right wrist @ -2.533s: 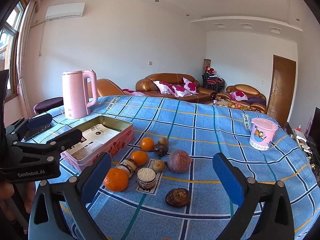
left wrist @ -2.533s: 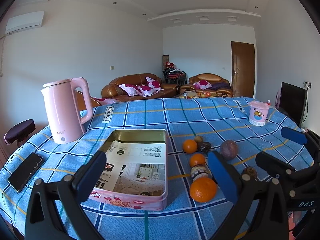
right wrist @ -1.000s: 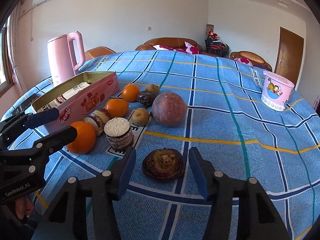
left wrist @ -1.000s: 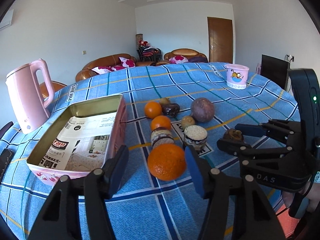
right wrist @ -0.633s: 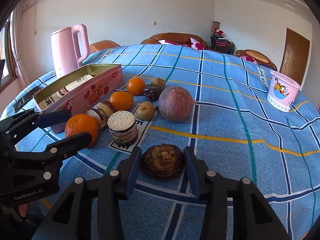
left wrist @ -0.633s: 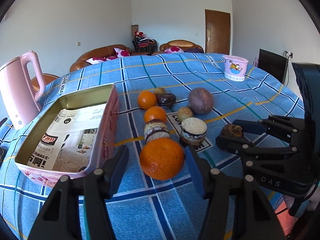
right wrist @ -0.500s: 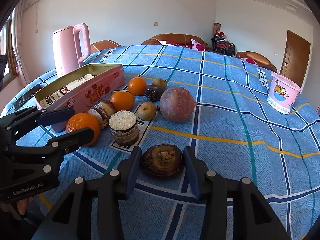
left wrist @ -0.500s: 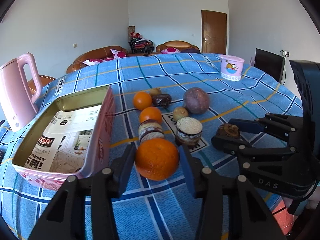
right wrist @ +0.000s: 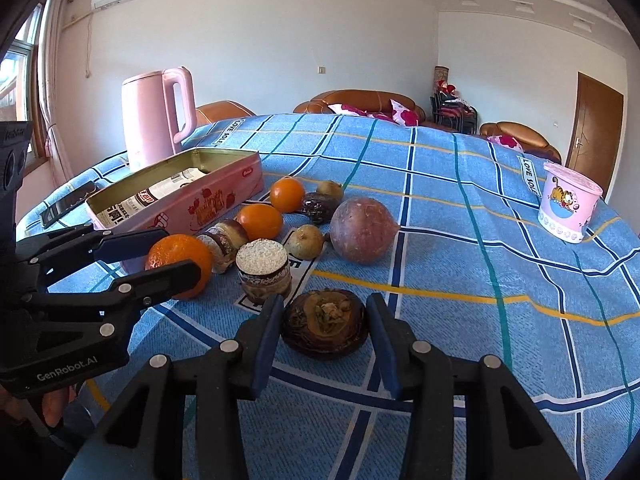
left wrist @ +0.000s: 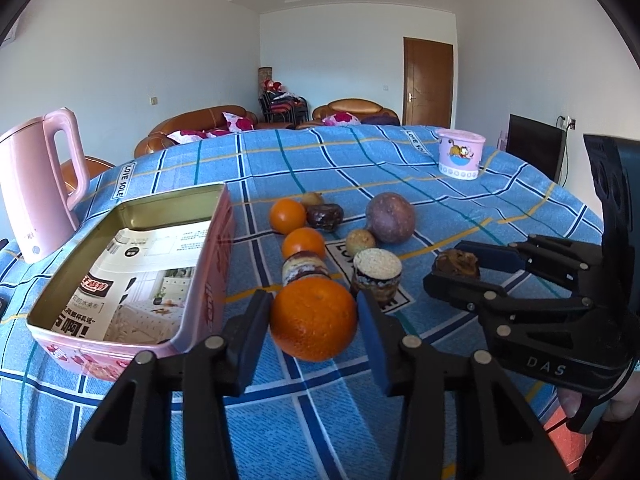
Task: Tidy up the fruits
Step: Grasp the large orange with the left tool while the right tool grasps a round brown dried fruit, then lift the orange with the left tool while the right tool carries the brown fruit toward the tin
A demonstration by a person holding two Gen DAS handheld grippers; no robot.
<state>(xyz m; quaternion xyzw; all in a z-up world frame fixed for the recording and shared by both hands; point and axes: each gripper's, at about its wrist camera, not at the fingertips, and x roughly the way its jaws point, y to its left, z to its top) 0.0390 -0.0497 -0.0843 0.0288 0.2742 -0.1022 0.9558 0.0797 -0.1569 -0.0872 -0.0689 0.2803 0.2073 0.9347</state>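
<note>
Two grippers work side by side at the near edge of the blue plaid tablecloth (left wrist: 400,168), each narrowed onto a piece of fruit. The left gripper (left wrist: 316,320), whose jaws have just been closing, has its blue pads pressed against both sides of the large round orange (left wrist: 313,319), which sits just beside the near right corner of the open pink metal tin (left wrist: 208,288); the tin's floor is lined with printed paper. The right gripper (right wrist: 325,326), its jaws likewise just drawn in, clamps the dark brown, flattened, wrinkled fruit (right wrist: 324,328), whose top is sunken and crusted; this fruit lies well to the right of the tin, nearest the table edge. From the tin's right wall a row runs away from the camera: a brown-and-cream layered cylinder lying on its side (left wrist: 304,266), then two smaller oranges (left wrist: 303,242), one behind the other. Further right of the tin stands an upright cylinder with a pale grainy top (left wrist: 377,272), then a small tan fruit (left wrist: 360,240), a dark glossy fruit (left wrist: 325,216) and a large round purple-brown fruit (left wrist: 390,218). A pink kettle (left wrist: 40,184) stands to the left of the tin, and a pink cartoon cup (left wrist: 459,156) sits far beyond it to the right.
</note>
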